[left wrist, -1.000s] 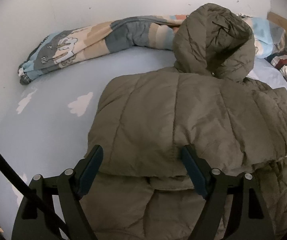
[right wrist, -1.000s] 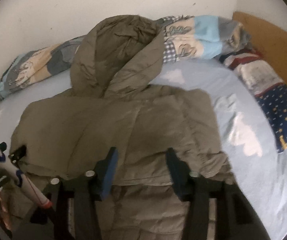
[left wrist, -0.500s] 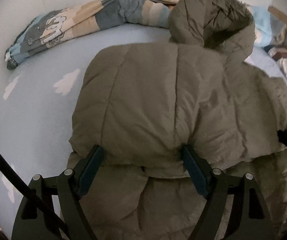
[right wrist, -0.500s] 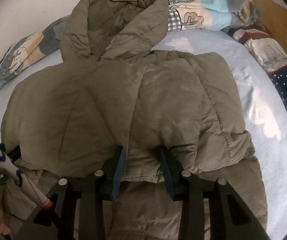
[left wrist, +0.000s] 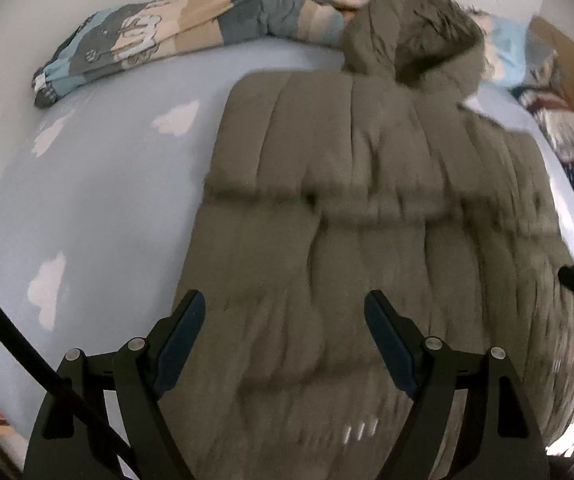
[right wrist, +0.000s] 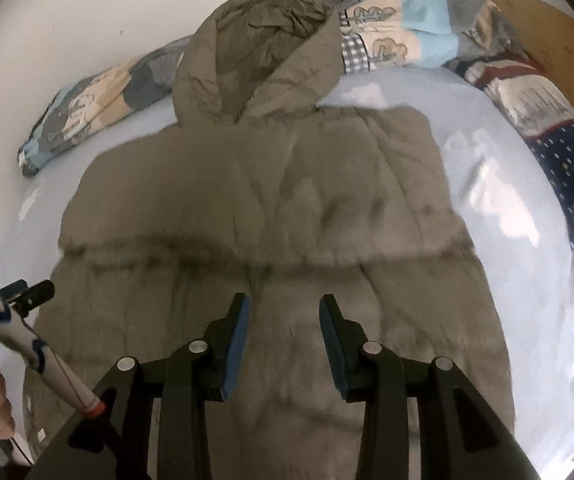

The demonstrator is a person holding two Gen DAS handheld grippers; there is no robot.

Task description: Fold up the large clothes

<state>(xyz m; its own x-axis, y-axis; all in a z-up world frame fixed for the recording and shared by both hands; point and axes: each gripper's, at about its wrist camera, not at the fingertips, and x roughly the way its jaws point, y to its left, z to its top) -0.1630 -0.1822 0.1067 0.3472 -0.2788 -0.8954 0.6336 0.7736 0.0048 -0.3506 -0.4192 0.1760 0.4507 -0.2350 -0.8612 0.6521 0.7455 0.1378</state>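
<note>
Olive hooded jacket (right wrist: 271, 200), seemingly folded flat

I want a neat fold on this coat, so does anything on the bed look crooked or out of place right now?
Mostly tidy. The olive puffer coat lies flat on the blue sheet, folded across its middle. One oddity: its hood leans to one side and rests on the rolled patterned blanket by the wall instead of lying flat. Both tongs are empty.

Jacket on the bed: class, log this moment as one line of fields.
item: jacket | place: bed | fold: lower part over body | hood: unfolded | left claw: open, empty | right claw: open, empty
</note>
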